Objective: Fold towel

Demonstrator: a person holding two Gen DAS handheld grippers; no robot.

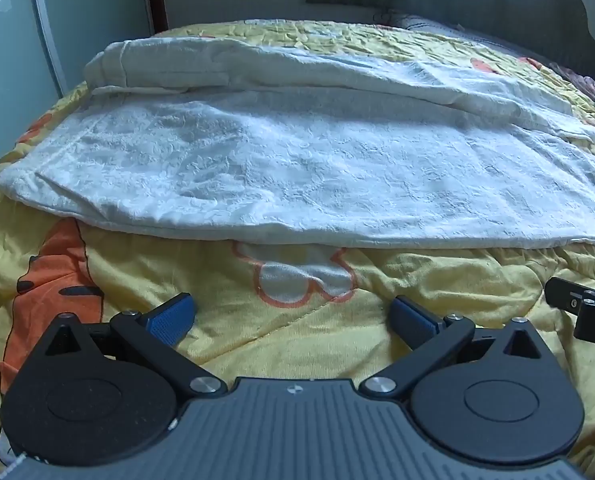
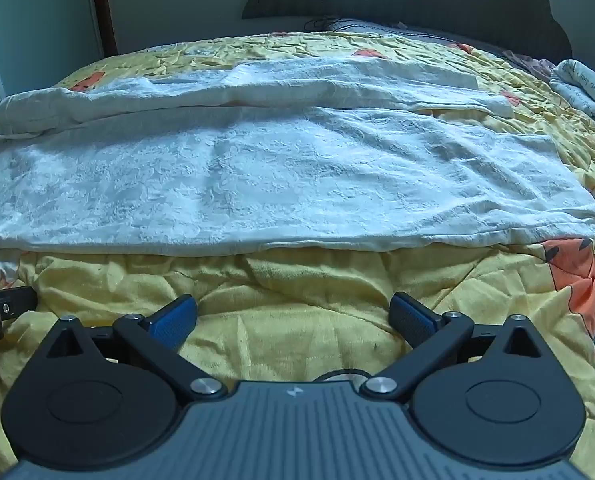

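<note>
Both grippers hover over the bed, tilted down toward it, with nothing between their blue pads. On the left, the left gripper has its jaws spread wide above the yellow quilt, just short of the towel's near edge. Ahead of it the white towel lies across the bed, its left near corner sagging a little over a bulge in the quilt. Along its far side a long strip of the towel is turned over or bunched into a thick roll running the width of the bed; whether that is a finished fold or loose bunching is hard to tell. On the right, the right gripper is likewise spread wide and empty, also just short of the near edge, with the towel's right near corner off to its right.

Judging by this, the fold is at its start: the grippers are lined up side by side in front of the near hem but have not taken hold. The next move seems to call for each gripper to go outward to its own near corner, slide one pad under the hem without catching the quilt, pinch, and then lift both corners together toward the far edge.
</note>
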